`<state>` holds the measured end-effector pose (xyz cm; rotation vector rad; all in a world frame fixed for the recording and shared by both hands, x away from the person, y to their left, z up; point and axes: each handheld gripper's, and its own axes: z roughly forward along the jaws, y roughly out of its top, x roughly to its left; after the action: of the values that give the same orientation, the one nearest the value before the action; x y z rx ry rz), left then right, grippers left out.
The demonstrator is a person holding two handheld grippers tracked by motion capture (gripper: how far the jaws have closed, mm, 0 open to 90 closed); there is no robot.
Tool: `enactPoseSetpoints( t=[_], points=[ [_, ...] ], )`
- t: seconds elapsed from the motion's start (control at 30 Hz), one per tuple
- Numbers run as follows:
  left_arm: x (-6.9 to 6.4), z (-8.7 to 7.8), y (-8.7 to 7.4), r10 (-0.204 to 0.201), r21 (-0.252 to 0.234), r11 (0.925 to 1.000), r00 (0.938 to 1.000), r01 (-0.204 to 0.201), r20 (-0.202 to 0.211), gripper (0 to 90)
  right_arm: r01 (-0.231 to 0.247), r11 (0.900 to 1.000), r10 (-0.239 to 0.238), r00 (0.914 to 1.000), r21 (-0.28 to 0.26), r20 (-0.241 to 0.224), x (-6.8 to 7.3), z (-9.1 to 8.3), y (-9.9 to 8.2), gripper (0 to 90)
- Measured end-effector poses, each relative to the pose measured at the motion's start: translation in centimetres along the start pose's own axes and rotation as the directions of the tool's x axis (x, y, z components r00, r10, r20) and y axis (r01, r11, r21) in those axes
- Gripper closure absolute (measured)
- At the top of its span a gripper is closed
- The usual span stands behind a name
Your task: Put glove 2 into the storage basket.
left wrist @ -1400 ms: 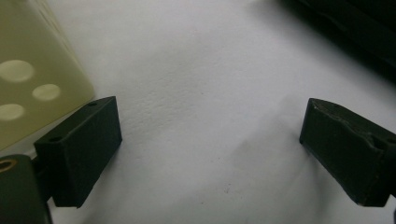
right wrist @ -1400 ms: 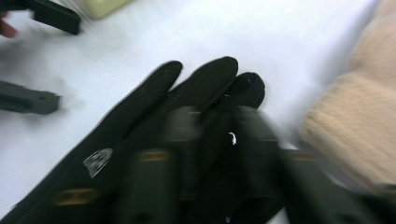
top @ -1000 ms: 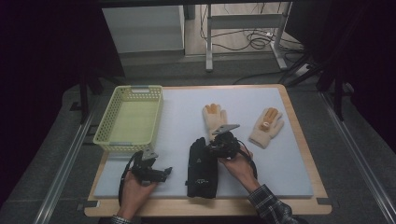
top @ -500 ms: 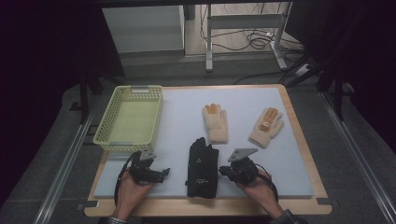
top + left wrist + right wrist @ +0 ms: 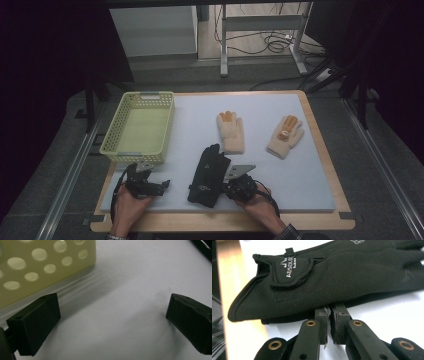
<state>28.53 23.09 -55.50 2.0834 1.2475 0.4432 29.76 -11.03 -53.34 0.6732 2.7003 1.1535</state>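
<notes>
A lab-like test room — a padded table [image 5: 320, 195] in a metal frame [image 5: 222, 40], loose cables [image 5: 272, 42] on the floor.

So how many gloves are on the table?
3. A black glove lies near the front by the right gripper. Two cream gloves lie farther back: one mid-table, one to its right. Another black one may hide underneath.

Black glove [image 5: 209, 175] with white lettering; two cream gloves [image 5: 231, 132], orange-patched at the fingers; pale yellow-green basket [image 5: 115, 148] pierced with round holes; white mat [image 5: 300, 185] on a wood-edged tabletop [image 5: 330, 165]
</notes>
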Motion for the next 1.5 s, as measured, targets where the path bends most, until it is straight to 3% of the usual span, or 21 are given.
enactPoseSetpoints(
  t=[0.23, 0.4, 0.57, 0.73, 0.93, 1.1, 1.23, 1.37, 1.5],
  points=[
    [0.1, 0.0, 0.0, -0.003, 0.004, 1.0, 1.0, 0.003, 0.001, 0.0, 0.029, 0.9996, -0.029, 0.9987, -0.002, 0.043, 0.0, 2.1, 1.9, 82.6],
    [0.0, 0.0, -0.1, -0.008, -0.005, 1.0, 1.0, 0.008, 0.003, 0.0, 0.028, 0.9996, -0.028, 0.9985, -0.007, 0.046, -0.2, 3.0, 2.7, 81.6],
    [0.1, 0.0, -0.1, -0.009, -0.005, 0.9999, 1.0, 0.009, 0.004, 0.0, 0.032, 0.9994, -0.032, 0.9976, 0.011, 0.061, -0.4, 1.8, 2.1, 72.4],
    [0.1, 0.0, -0.1, -0.007, -0.004, 1.0, 1.0, 0.007, 0.006, 0.2, 0.003, 1.0, -0.003, 0.9916, -0.001, 0.129, -2.4, -1.1, 0.6, 62.0],
    [0.2, -0.8, 0.1, 0.003, 0.011, 0.9999, 0.9999, -0.003, 0.015, 9.8, -0.077, 0.9968, 0.08, 0.9709, -0.023, 0.225, -5.7, -4.6, -2.0, 49.9],
    [-0.9, -1.3, 1.0, 0.021, 0.007, 0.9998, 0.9963, -0.021, 0.083, 7.2, -0.135, 0.9905, 0.137, 0.9453, -0.027, 0.296, -7.9, -6.7, -4.3, 40.2],
    [-2.2, -1.5, 2.2, 0.034, -0.003, 0.9994, 0.99, -0.034, 0.137, 4.3, -0.175, 0.9841, 0.175, 0.923, -0.031, 0.343, -9.0, -7.7, -6.0, 32.2],
    [-3.5, -1.7, 3.9, 0.035, -0.019, 0.9993, 0.9799, -0.032, 0.196, 1.6, -0.199, 0.9781, 0.207, 0.9122, -0.06, 0.353, -9.6, -8.2, -6.8, 24.4],
    [-4.9, -1.2, 5.5, 0.048, -0.011, 0.9988, 0.9779, -0.047, 0.203, 0.1, -0.199, 0.9779, 0.209, 0.9117, -0.065, 0.354, -9.7, -8.1, -7.0, 21.9]
  ],
)
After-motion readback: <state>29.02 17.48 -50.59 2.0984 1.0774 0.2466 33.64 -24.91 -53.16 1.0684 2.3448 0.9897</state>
